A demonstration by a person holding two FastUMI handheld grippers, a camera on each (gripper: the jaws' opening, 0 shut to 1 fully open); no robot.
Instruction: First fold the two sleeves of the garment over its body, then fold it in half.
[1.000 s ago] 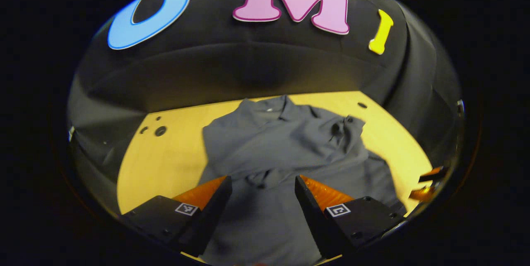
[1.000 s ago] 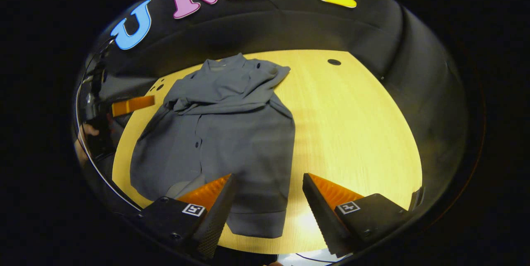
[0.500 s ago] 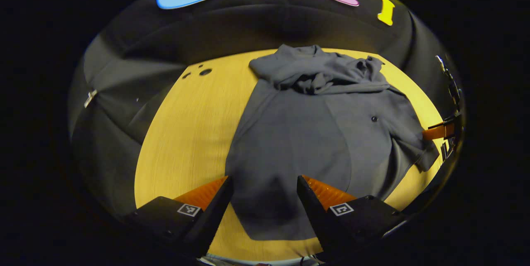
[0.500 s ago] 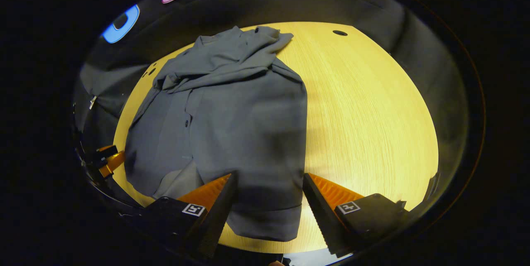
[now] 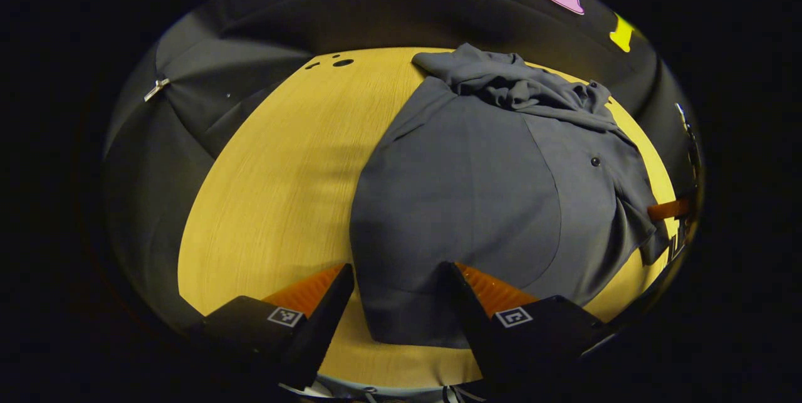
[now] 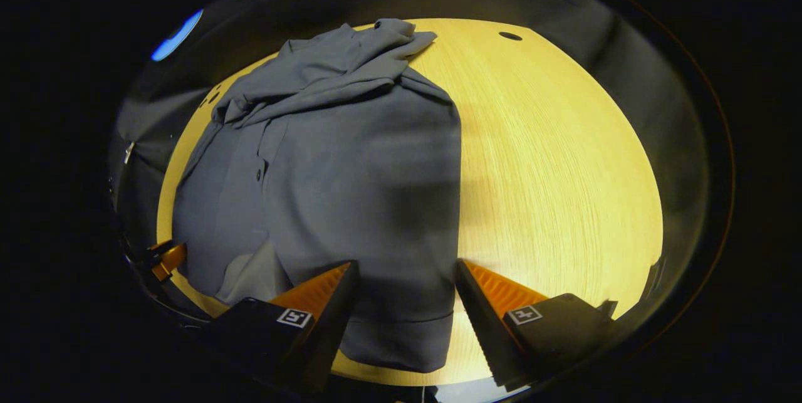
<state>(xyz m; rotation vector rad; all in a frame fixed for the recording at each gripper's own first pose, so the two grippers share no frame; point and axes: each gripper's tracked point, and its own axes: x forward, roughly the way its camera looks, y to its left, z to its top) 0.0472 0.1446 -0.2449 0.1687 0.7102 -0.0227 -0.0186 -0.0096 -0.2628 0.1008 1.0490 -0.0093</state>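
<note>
A grey button-up shirt (image 5: 476, 196) lies on the wooden table (image 5: 276, 177), both sleeves bunched across its upper part near the collar (image 5: 501, 80). My left gripper (image 5: 398, 281) hovers open over the shirt's near left hem corner (image 5: 388, 328). In the right gripper view the same shirt (image 6: 351, 171) spreads from the collar end down to the hem (image 6: 401, 353), and my right gripper (image 6: 404, 277) hangs open above the near right hem corner. The right gripper's finger (image 5: 667, 209) peeks in at the far right of the left gripper view; the left gripper's finger (image 6: 166, 259) shows at the left edge of the right gripper view.
The table's near edge (image 6: 401, 381) runs just under the hem. Small round holes (image 5: 341, 62) sit at the far left of the tabletop, another hole (image 6: 510, 35) at the far right. Black cloth walls (image 5: 207, 77) close in the table. Bare wood (image 6: 551, 171) lies right of the shirt.
Both grippers have pulled back from the sleeve area toward the near edge and now sit over the two hem corners. The shirt itself has not moved.
</note>
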